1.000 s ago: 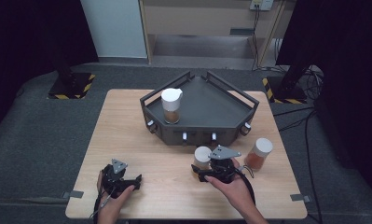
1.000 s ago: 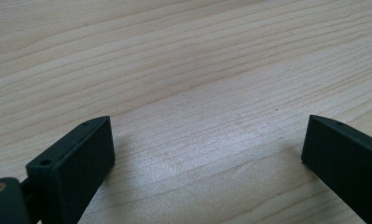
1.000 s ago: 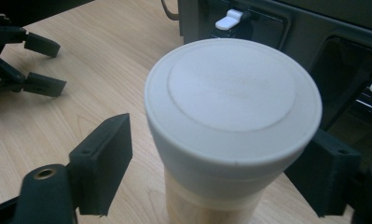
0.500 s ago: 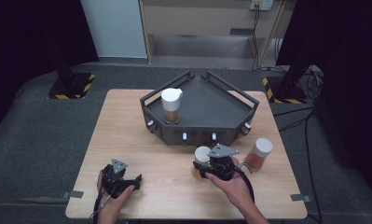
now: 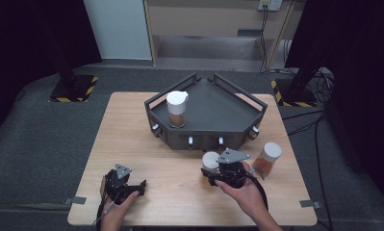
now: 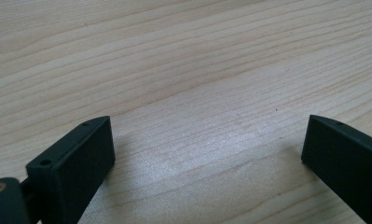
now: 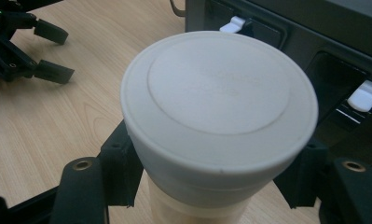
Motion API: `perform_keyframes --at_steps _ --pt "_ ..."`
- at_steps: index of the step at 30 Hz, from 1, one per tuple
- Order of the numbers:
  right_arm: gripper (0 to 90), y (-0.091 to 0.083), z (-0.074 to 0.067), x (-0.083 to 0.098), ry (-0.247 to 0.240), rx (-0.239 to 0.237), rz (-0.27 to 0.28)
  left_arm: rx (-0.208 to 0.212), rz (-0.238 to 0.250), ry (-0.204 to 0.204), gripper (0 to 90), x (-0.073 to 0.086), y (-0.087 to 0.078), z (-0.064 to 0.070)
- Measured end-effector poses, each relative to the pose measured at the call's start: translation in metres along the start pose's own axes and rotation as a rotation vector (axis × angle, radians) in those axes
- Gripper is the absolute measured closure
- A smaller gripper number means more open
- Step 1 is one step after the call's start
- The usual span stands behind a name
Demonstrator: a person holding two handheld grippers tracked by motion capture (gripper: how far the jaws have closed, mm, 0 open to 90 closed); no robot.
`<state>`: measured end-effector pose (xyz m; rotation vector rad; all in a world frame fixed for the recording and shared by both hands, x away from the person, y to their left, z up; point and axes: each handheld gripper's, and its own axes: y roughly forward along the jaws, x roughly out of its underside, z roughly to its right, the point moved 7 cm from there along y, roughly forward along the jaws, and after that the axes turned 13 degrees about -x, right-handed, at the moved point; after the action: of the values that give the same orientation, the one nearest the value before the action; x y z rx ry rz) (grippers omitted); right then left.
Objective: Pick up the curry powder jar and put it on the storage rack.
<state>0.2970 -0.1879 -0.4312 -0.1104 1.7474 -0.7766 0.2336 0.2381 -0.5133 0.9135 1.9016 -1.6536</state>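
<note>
Fingers of the right gripper (image 7: 211,186) had just closed around the white-lidded jar (image 7: 219,116), which stood on the bench (image 5: 180,192) just before the dark tray (image 5: 218,110). Left gripper (image 6: 207,154) rested wide apart, holding nothing.

A jar (image 5: 210,163) with a broad white lid and pale, translucent body holding brown contents stands upright on the bench (image 5: 132,134), just in front of the dark tray (image 5: 218,113). Its body, just below the lid, is clamped between the jaws of the right hand-held gripper (image 5: 217,174). A second, similar jar (image 5: 267,158) stands near to its right.
</note>
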Motion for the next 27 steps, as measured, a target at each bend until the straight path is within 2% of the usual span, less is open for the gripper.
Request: perform_keyframes --at_steps 8,17,27 --pt "34.8 -0.01 0.0 -0.007 0.005 -0.001 0.004 0.0 0.0 0.0 1.0 0.0 0.0 0.0" --pt "34.9 -0.02 -0.002 -0.013 -0.015 0.006 -0.005 0.0 0.0 0.0 1.0 0.0 0.0 0.0" --pt "34.9 -0.031 -0.001 -0.023 -0.008 0.006 0.016 0.002 -0.007 -0.001 0.0 -0.001 0.001 0.001"
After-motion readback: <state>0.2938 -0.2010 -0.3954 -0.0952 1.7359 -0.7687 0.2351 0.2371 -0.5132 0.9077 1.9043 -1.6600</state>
